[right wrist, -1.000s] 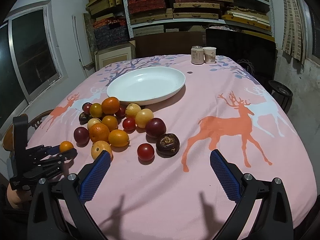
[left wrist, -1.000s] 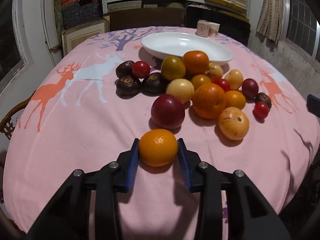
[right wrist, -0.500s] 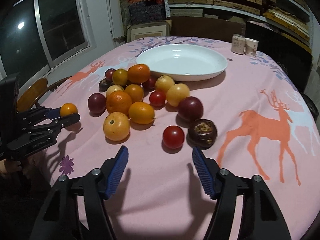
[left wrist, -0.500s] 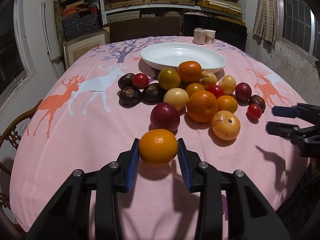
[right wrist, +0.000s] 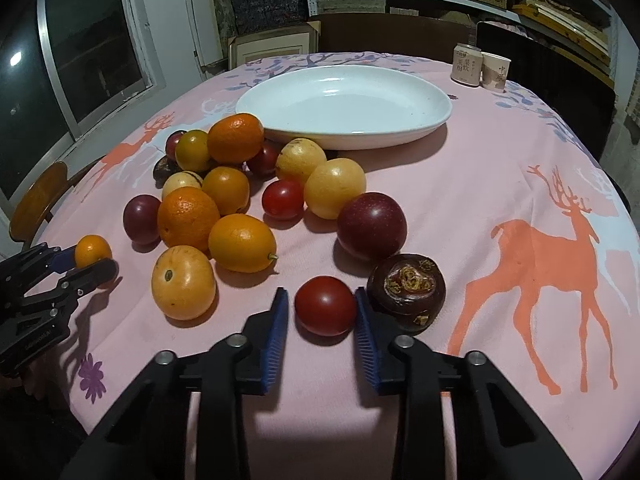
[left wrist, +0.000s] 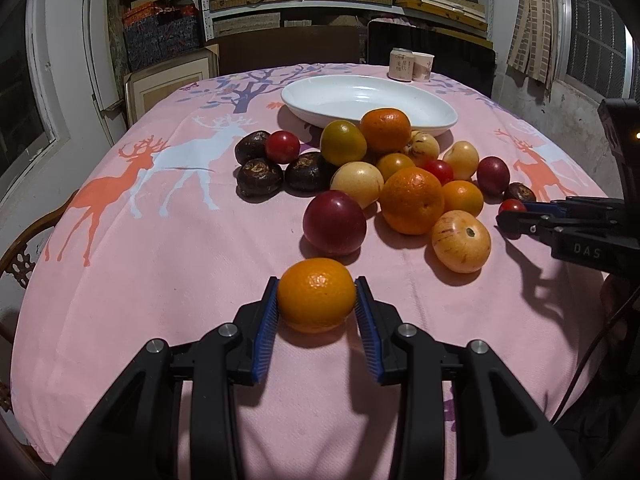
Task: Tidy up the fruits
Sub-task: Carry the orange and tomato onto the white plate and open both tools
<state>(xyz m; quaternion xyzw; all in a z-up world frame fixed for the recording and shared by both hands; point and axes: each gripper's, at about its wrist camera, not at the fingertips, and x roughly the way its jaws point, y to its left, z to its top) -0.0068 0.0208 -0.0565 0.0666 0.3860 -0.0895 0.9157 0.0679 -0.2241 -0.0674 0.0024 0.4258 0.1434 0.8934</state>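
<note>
Judging by the empty plate (right wrist: 436, 112) beyond both fingers, sorting has barely begun: left gripper (left wrist: 316, 308) clamps an orange (left wrist: 316, 294), right gripper (right wrist: 322, 312) has just closed around a tomato (right wrist: 325, 306), pile (right wrist: 224, 200) untouched

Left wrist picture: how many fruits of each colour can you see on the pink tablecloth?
Orange or yellow fruits: 10
Dark brown fruits: 4
Small red tomatoes: 3
Dark purple-red fruits: 2
Total: 19

Hidden bits around my fruit pile

My right claw (left wrist: 505, 220) covers half a small red fruit (left wrist: 512, 205); the can's (right wrist: 466, 65) lettering is too small to read.
</note>
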